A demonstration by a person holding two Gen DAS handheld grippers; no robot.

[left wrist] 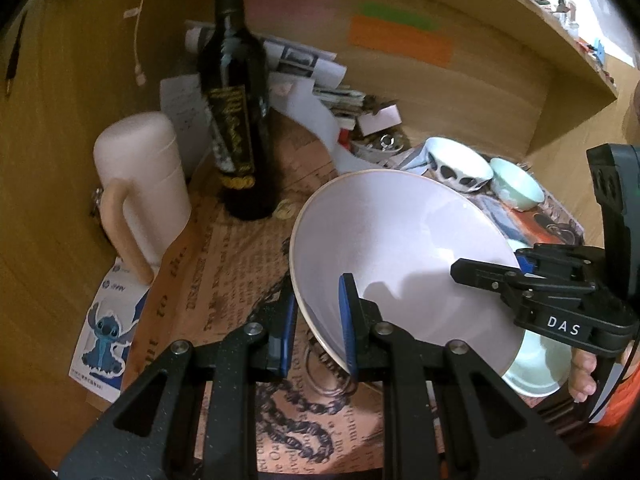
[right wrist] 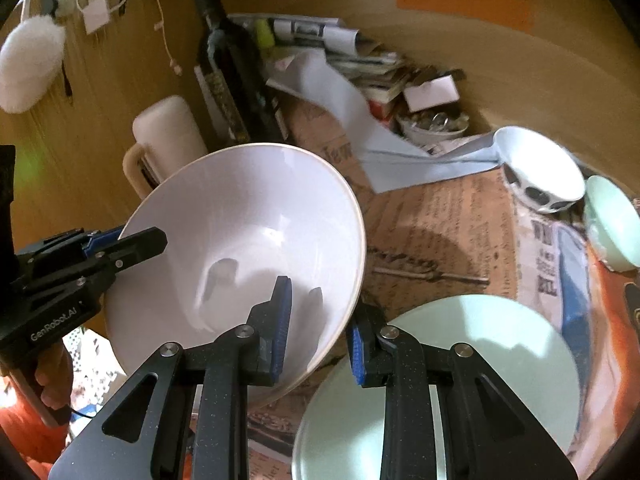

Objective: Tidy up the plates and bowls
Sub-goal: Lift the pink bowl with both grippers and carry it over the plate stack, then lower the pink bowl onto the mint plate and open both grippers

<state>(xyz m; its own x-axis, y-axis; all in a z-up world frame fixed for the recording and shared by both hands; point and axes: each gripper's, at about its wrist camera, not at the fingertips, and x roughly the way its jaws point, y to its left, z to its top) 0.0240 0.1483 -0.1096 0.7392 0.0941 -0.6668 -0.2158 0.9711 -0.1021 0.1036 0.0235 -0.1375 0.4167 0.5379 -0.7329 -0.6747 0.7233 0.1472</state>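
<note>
Left wrist view shows your large white bowl point(left wrist: 400, 256) tilted above the newspaper-covered table point(left wrist: 224, 264), with the pale green plate point(right wrist: 480, 368) under its lower edge; your left gripper point(left wrist: 318, 320) straddles the near rim, jaws parted, and I cannot tell whether they pinch; your right gripper point(right wrist: 316, 328) likewise spans the opposite rim, grip uncertain; behind stand a dark wine bottle point(left wrist: 236, 120) and white mug point(left wrist: 144, 184); smaller spotted bowl point(right wrist: 540, 172) and mint bowl point(right wrist: 612, 224) sit far right.

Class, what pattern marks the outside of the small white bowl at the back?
Black oval spots, clearest in the right wrist view.
</note>
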